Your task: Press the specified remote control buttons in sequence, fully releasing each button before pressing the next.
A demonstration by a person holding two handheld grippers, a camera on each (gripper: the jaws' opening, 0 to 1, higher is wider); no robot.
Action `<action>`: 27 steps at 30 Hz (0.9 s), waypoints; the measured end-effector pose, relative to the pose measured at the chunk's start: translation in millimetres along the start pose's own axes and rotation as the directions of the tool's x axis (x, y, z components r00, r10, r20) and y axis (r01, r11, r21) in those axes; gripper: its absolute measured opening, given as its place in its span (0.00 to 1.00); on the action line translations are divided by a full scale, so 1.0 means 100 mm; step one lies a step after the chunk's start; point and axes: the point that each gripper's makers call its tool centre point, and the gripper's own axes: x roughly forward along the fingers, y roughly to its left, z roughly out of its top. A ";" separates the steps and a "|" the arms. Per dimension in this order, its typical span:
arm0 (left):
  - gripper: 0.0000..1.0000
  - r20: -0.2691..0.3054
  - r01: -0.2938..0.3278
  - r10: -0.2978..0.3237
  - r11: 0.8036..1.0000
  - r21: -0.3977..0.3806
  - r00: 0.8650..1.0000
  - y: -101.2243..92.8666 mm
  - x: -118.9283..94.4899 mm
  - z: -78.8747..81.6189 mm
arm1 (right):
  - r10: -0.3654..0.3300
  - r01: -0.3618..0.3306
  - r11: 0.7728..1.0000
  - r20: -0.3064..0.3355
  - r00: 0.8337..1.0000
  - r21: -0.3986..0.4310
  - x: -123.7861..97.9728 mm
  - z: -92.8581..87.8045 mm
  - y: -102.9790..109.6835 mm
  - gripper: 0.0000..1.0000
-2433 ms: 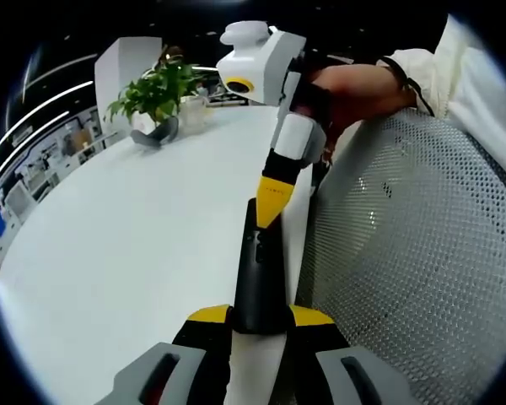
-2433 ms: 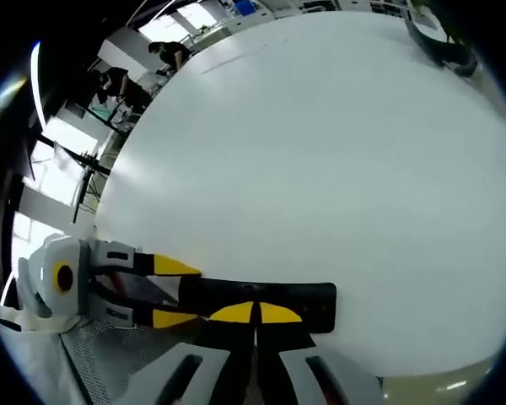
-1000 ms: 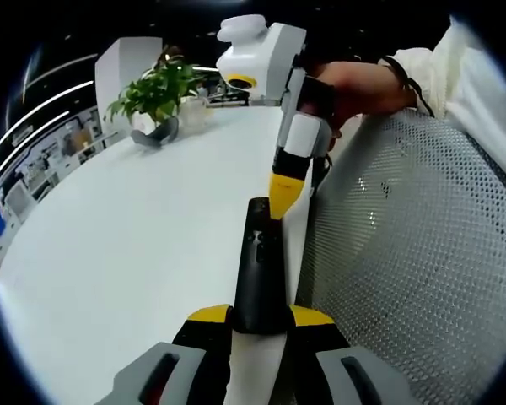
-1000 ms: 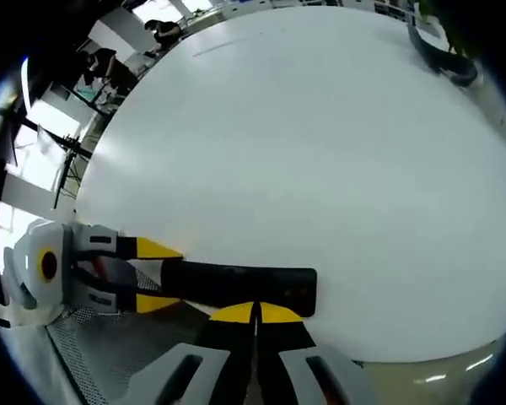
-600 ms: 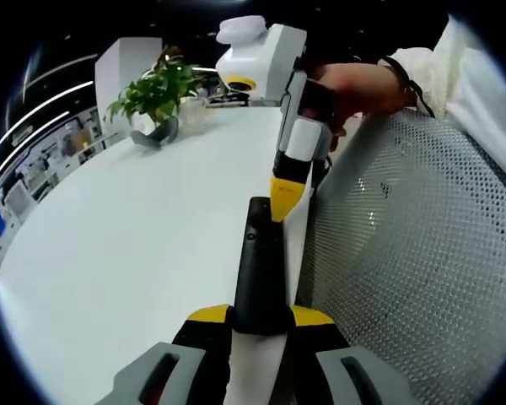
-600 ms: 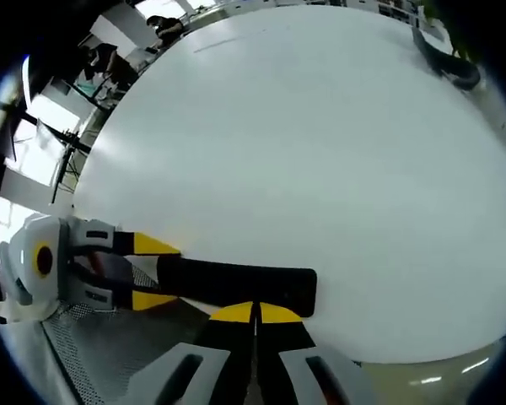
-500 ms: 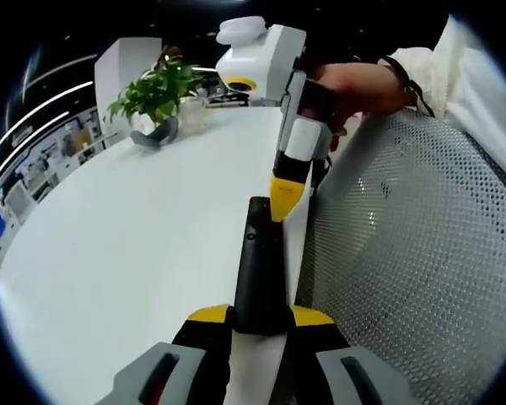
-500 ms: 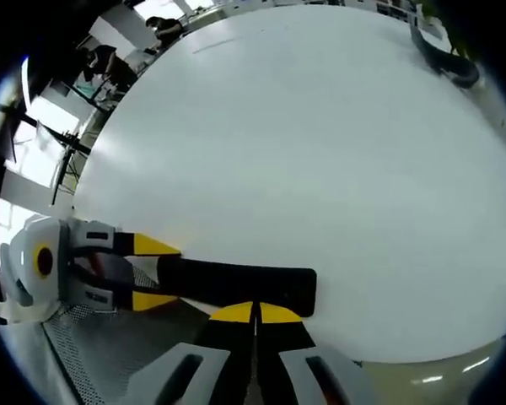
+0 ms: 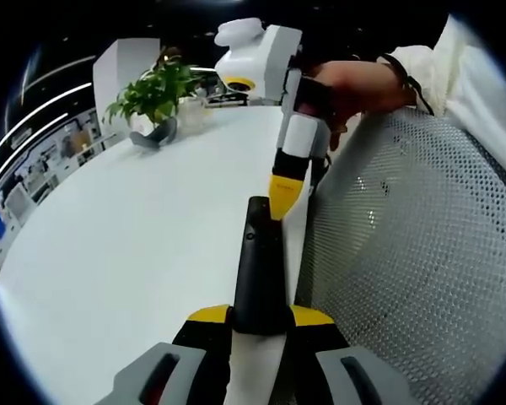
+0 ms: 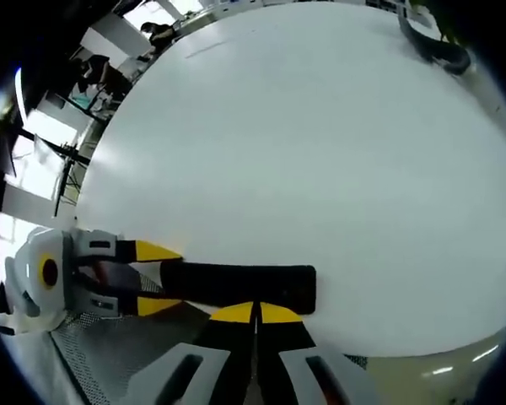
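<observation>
Left gripper [image 9: 260, 315] clamped on near end of black remote [image 9: 258, 270], lying along white table [image 9: 135, 236] edge. Right gripper [image 9: 285, 192] pinched closed, tips at remote's far end; whether they touch, can't tell.

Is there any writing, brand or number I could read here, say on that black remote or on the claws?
None can be read.
Remote control: its buttons show as small marks, too blurred to read.
Left claw and right claw: plain yellow tips, no lettering.
Table: blank white.
</observation>
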 end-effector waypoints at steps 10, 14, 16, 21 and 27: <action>0.25 -0.005 0.004 -0.004 1.000 0.022 1.000 -0.03 -0.01 0.00 | 0.016 -0.015 1.000 0.065 0.998 -0.007 -0.05 0.12 0.03 0.00; 0.25 -0.005 0.005 -0.005 1.000 0.024 1.000 -0.02 -0.01 0.00 | 0.021 -0.020 1.000 0.046 0.999 -0.014 0.00 0.11 0.03 0.00; 0.24 -0.005 0.005 -0.005 1.000 0.023 1.000 -0.02 0.00 0.00 | 0.026 -0.025 0.999 0.044 0.999 -0.023 0.01 0.11 0.04 0.00; 0.24 -0.004 0.010 -0.010 1.000 0.028 1.000 -0.03 0.00 0.00 | 0.032 -0.030 0.999 0.040 0.999 -0.038 0.02 0.11 0.08 0.00; 0.25 -0.003 0.010 -0.010 0.999 0.031 1.000 -0.03 0.00 0.01 | 0.022 -0.021 0.999 0.022 1.000 -0.033 0.04 0.08 0.05 0.00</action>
